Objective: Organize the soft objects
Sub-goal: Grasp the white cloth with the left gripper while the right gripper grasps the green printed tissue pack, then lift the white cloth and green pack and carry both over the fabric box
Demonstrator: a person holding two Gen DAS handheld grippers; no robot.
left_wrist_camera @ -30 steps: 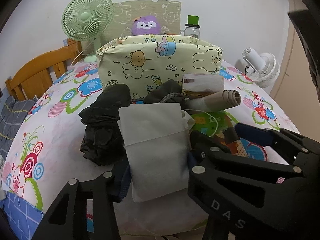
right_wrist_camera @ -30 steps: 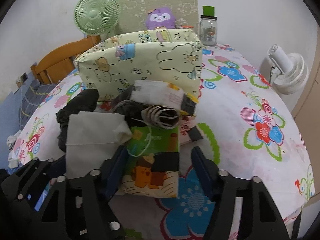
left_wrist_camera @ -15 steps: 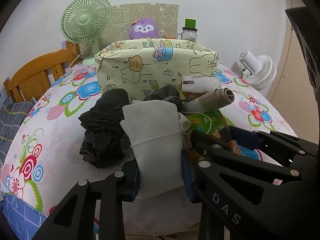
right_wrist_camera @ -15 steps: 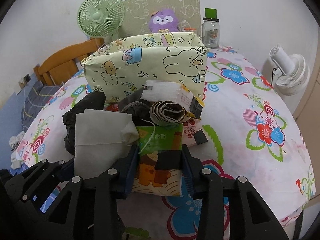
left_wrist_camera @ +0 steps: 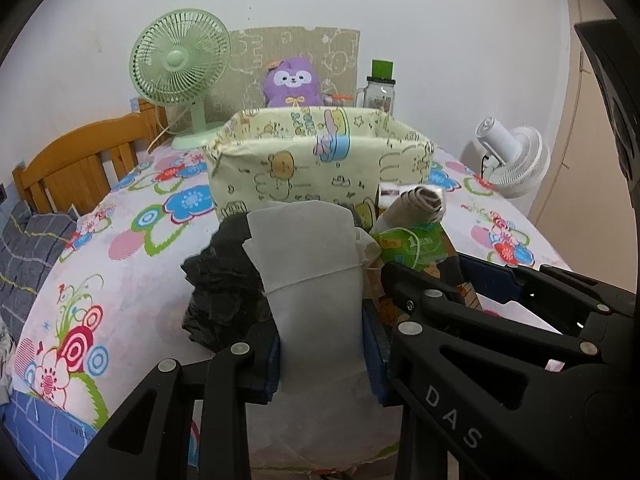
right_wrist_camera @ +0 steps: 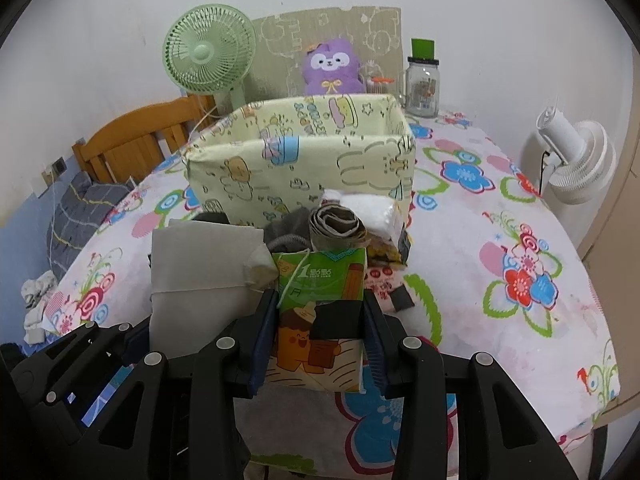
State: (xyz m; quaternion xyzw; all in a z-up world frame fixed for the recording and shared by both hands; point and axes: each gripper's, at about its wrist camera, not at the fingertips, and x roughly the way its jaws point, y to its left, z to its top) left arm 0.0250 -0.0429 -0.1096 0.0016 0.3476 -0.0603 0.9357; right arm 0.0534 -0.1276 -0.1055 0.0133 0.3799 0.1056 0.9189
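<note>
Moved: both tools closed in since a second ago, and each one now lifts its thing a little higher toward the box.
Tabletop: tabletop (right_wrist_camera: 500, 240) has a flower cloth on it; if a soft thing slips out, it can slide off the near edge.
Box: fabric box (right_wrist_camera: 304, 168) stands open at the top, just behind the pile; its walls are soft, so a bump from a tool may fold a wall in or push the box back toward the jar (right_wrist_camera: 423, 80).
White pouch: white pouch (left_wrist_camera: 316, 280) is up off the cloth, at the front of the pile, in front of the box; it is floppy and its top bends over, so it may catch on the box edge.
Black bag: black bag (left_wrist_camera: 224, 280) lies crumpled against the left side of the pouch; it may get dragged along.
Tissue pack: green tissue pack (right_wrist_camera: 320, 312) is held just in front of the paper roll (right_wrist_camera: 336, 228); a thin string from the pouch lies over it, so pulling the two apart may tug one loose.
Left tool: left tool (left_wrist_camera: 322, 354) is squeezed onto the lower part of the white pouch from both sides.
Right tool: right tool (right_wrist_camera: 320, 344) is squeezed onto the tissue pack, and the two tools are so close they may knock together.
</note>
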